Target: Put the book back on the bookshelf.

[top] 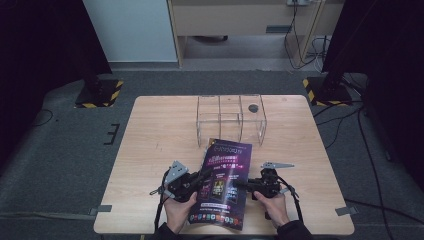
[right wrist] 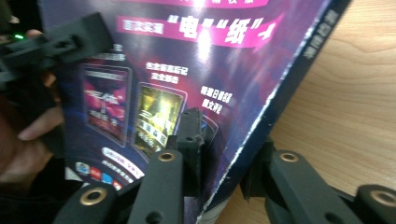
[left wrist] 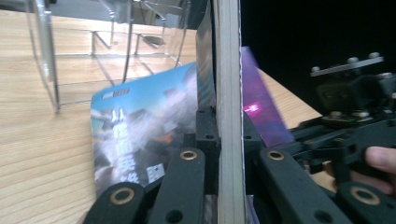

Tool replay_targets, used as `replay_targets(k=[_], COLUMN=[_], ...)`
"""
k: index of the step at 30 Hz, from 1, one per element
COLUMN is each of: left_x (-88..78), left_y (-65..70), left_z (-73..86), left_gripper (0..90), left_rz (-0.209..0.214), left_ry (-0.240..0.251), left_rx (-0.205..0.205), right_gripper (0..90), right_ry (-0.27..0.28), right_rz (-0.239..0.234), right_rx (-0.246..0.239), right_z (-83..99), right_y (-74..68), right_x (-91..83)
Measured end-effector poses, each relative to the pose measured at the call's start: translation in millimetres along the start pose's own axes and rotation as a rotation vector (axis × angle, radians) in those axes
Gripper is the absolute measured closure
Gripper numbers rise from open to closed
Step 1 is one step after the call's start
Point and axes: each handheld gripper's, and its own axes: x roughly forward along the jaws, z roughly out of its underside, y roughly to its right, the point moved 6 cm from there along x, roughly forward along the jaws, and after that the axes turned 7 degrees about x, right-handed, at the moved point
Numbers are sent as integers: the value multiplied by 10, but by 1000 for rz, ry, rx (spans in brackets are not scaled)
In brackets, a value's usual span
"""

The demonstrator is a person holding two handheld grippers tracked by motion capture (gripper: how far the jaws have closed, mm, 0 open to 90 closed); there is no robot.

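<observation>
Fingers of my left gripper [left wrist: 219, 140] are clamped on the magazine's [top: 225, 182] left edge, seen edge-on between the pads in the left gripper view. Fingers of my right gripper [right wrist: 224, 154] straddle the opposite edge and look closed onto it, one on the purple cover, one beneath. The magazine sits between both grippers at the near middle of the counter [top: 150, 145], tilted, with its far corner pointing at the clear acrylic rack [top: 231, 120]. Step in hand, as I read it: securing a two-handed hold before lifting. Next move likely calls for raising it, standing it upright, and lining it with one rack slot. Open counter lies either side of the rack. The near edge is close under my hands; the rack's thin dividers leave little margin.
</observation>
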Motion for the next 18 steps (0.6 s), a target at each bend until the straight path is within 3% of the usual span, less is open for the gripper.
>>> replay_targets(k=[10,15,18], left_x=[25,17,-2], left_y=[-123,-191,-227], left_z=[62,83,90], left_gripper=[802,701,589], left_rz=[-74,-74,-76], left_ry=[-25,-22,-15], left_rx=[1,-5,-11], right_gripper=[824,842,843], right_ry=[36,56,61], right_rz=[-40,-60,-68], right_rx=[22,12,-5], right_z=[-31,-86,-113], right_y=[-88,-146,-194], right_x=[-76,-155,-198])
